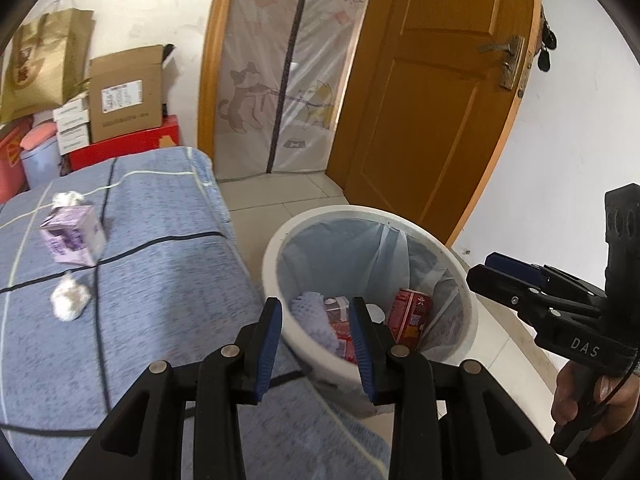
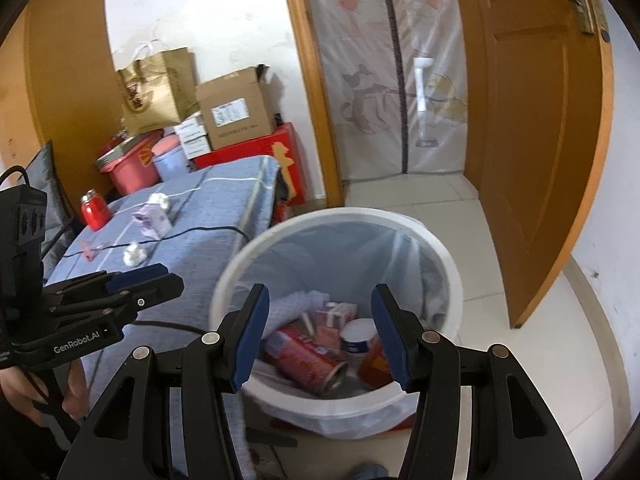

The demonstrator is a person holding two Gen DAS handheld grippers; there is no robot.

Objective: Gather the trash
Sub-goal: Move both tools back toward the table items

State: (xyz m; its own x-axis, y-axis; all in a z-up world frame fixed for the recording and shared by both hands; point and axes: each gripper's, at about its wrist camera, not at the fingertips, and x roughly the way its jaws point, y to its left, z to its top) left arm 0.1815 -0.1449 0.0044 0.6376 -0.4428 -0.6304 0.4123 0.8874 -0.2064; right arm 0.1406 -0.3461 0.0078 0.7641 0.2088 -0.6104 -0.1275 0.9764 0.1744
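Observation:
A white trash bin (image 1: 362, 213) (image 2: 442, 254) with a clear liner stands on the floor beside the bed and holds red cans (image 2: 308, 354), cartons and a white cup. My left gripper (image 1: 316, 312) is open and empty above the bin's near rim. My right gripper (image 2: 320, 296) is also open and empty over the bin. Each gripper shows in the other's view, the right gripper (image 1: 486, 268) and the left gripper (image 2: 168, 276). On the blue bed cover lie a purple carton (image 1: 74, 234) (image 2: 152, 220), two crumpled tissues (image 1: 69, 300) (image 2: 135, 255), a red jar (image 2: 94, 210) and a pink wrapper (image 2: 90, 252).
An open wooden door (image 1: 436, 100) stands right of the bin, with a curtained doorway (image 1: 288, 72) behind it. Cardboard boxes (image 1: 126, 96), a paper bag (image 1: 44, 64) and buckets (image 2: 132, 168) are stacked at the bed's far end. A hand (image 1: 580, 396) holds the right gripper's handle.

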